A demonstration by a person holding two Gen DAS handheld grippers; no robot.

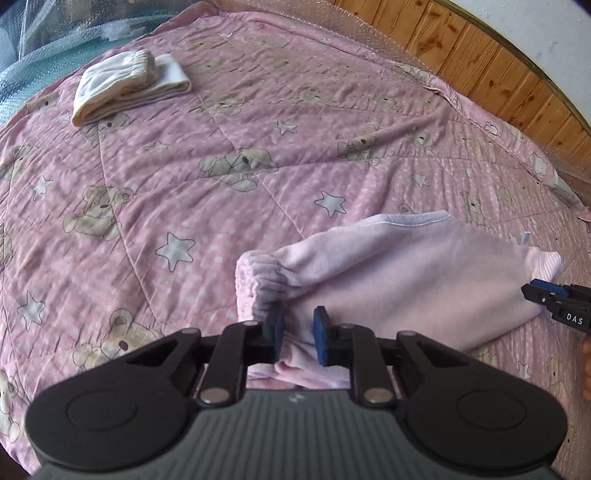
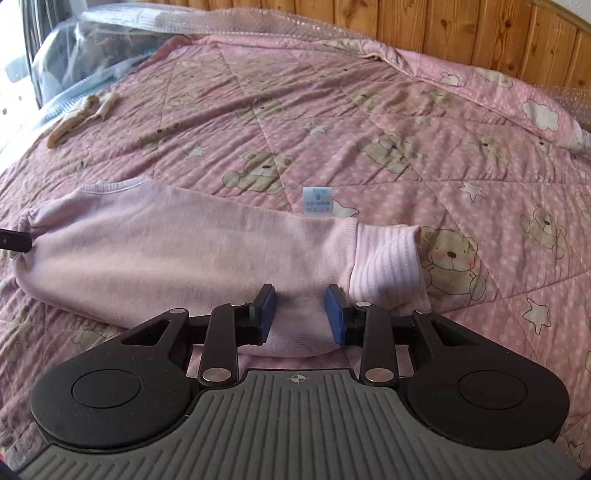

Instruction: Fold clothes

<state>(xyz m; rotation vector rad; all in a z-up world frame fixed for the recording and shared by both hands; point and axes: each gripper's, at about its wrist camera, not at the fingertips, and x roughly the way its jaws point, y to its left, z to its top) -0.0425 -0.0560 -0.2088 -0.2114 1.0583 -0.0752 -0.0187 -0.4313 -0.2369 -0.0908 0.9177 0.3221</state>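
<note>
A bed fills both views, covered by a pink quilt (image 1: 229, 122) printed with bears and stars, with a wooden headboard (image 2: 443, 22) along its far edge. The pink trousers (image 2: 184, 254) lie folded lengthwise just ahead of both tongs. The left tongs (image 1: 298, 334) stand narrow at the gathered waistband (image 1: 258, 280), fabric bunched between the blue pads, though whether they press it I cannot tell. The right tongs (image 2: 300, 314) stand wider, over the leg just left of the striped cuff (image 2: 388, 262), pads apart from the cloth. A small label (image 2: 317, 200) sticks up beyond them. Far left of the left tongs lies a folded cream garment (image 1: 129, 85). The trousers' near edge is hidden under both tongs. Open quilt stretches ahead.
</note>
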